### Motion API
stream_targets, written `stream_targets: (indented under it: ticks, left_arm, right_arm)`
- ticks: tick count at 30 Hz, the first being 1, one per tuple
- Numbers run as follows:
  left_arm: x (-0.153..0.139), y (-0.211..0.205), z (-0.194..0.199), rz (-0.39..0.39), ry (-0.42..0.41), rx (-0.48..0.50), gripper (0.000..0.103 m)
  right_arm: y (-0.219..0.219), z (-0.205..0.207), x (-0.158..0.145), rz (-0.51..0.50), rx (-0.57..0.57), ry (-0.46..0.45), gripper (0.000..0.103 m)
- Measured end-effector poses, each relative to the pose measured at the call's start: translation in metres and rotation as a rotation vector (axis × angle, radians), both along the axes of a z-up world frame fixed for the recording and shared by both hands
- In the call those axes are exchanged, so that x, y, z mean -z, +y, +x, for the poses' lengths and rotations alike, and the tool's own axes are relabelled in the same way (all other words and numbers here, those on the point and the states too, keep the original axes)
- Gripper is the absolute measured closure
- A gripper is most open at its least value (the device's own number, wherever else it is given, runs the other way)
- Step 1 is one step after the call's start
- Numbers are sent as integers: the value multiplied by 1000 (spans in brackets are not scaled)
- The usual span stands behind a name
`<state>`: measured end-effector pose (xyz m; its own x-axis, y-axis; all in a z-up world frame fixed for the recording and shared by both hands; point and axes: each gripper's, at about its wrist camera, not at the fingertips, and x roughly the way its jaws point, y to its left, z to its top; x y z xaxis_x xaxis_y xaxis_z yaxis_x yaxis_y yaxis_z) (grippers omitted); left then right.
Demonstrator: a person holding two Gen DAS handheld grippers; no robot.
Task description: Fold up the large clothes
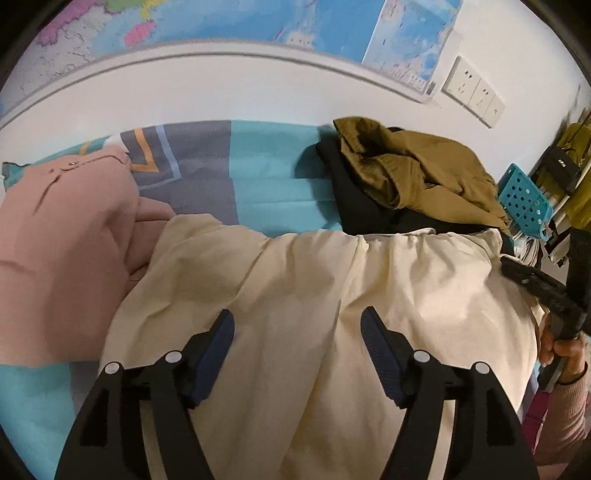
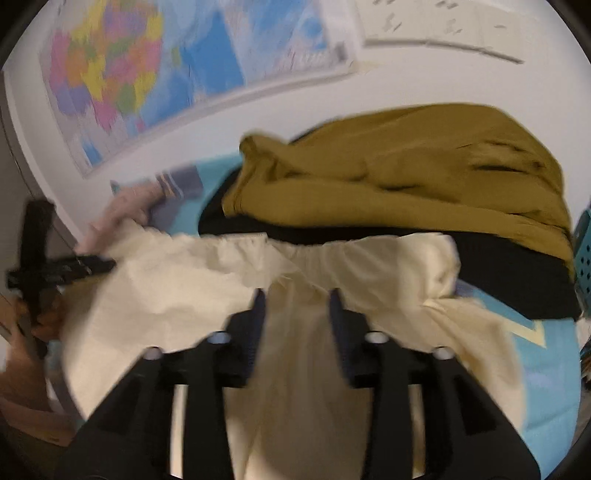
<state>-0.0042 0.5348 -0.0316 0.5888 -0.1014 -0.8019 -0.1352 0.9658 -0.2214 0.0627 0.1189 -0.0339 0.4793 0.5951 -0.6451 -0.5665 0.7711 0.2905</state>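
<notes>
Left wrist view: the left gripper (image 1: pixel 297 328) hangs over a cream garment (image 1: pixel 325 280) spread on a bed sheet (image 1: pixel 273 173) of teal and grey blocks. Its jaws stand wide apart, the blue pads (image 1: pixel 218 347) clear of the cloth, with nothing held between them. The garment's gathered edge runs across the middle of the view. A pink garment (image 1: pixel 62 243) lies just beside it on the left, touching its edge. Behind it sit an olive-brown garment (image 1: pixel 417 170) heaped on a black garment (image 1: pixel 354 206). A teal perforated basket (image 1: pixel 524 195) stands at the right. On the white wall hang a map (image 1: pixel 229 22) and a row of sockets (image 1: pixel 474 92); the print on the map is too small to read. At the right edge a hand (image 1: pixel 565 350) in a pink sleeve grips the handle of the right gripper.

Right wrist view: the picture is blurred. The right gripper (image 2: pixel 297 306) is over the same cream garment (image 2: pixel 177 288), jaws partly open, with a fold of cream cloth lying between them; whether the pads press on it I cannot tell. The olive-brown garment (image 2: pixel 406 177) and the black garment (image 2: pixel 517 273) lie just behind. The left gripper (image 2: pixel 107 264) reaches in at the left edge, touching the cream cloth. The coloured map (image 2: pixel 122 81) shows no legible writing.
</notes>
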Motion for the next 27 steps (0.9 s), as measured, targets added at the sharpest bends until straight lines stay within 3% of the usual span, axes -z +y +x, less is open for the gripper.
stream_targets:
  ticks: [1,4,6,8,10,12,14,16,18,20,22,25,27]
  left_arm:
    - [-2,0,-5,-2,-11,6,34]
    - [0,4,-17,-9,-10,0,31]
    - [4,6,-21,-11,-9,6,31]
    - [8,8,-22,-15,-6,1,31]
    - [11,9,-21,-14,-4,-1,31]
    - [12,9,-19,-6,-4,2,30]
    - [16,11,-17,-4,4,-2,29]
    - [18,12,-17,-6,3,-6,29]
    - [19,11,-18,-4,-5,-1,26]
    - [21,11,-17,3,-9,0,24]
    - [21,8,-17,23,-7,-5,24]
    - [13,5,-25,28,-27,0,24]
    - [6,5,-34,23,-51,4,24]
  right_arm:
    - [-11,-3,-5,5,27,-17,50]
    - [-46,-5,-12,-1,104,-32,43]
    - [-63,5,1,-53,158,26,40]
    - [-71,17,24,-69,148,128,39]
    - [-74,23,38,-69,135,169,38]
    - [-81,30,45,5,124,212,64]
    - [-88,34,41,60,126,203,97]
    - [-90,35,28,45,160,146,102]
    - [-93,37,14,39,195,94,102]
    - [-96,43,15,69,210,110,102]
    - [-88,47,23,13,205,130,101]
    - [-91,43,24,29,232,137,94]
    - [-101,39,21,64,276,144,66]
